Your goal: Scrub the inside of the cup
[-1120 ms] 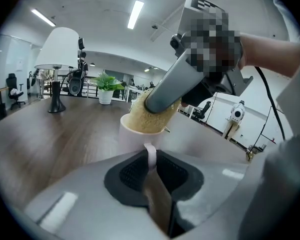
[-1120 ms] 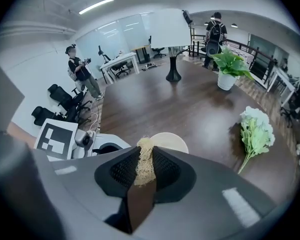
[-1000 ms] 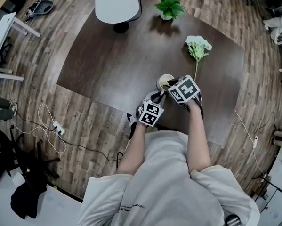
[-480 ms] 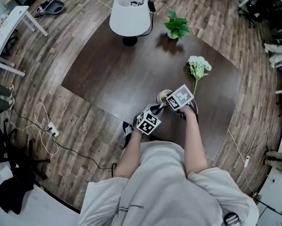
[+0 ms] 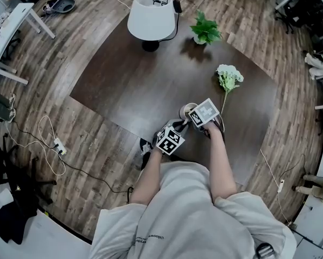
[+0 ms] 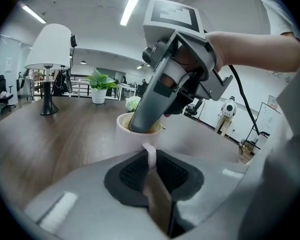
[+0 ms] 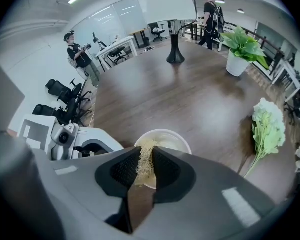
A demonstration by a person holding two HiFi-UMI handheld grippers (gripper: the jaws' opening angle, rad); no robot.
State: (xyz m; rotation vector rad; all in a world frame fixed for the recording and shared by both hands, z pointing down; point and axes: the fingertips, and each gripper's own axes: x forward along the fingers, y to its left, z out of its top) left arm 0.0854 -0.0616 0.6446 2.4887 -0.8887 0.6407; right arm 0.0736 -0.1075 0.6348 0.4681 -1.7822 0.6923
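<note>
At the near side of the table [image 5: 123, 85], the cup [image 5: 188, 110] stands upright between the two grippers. The main risk, I think, is that the cup tips or turns if the scrubbing pushes hard sideways, because it is held only by its thin handle [image 6: 149, 153]. The scrubber [image 7: 144, 156] may also slip out of the pads if it catches on the wall. The left gripper [image 6: 150, 160] is closed on the handle, with the cup body just in front of its fingers. The right gripper [image 7: 143, 165] is clamped on the scrubber. Its tips reach down into the cup mouth, and the rim lies just ahead.
</note>
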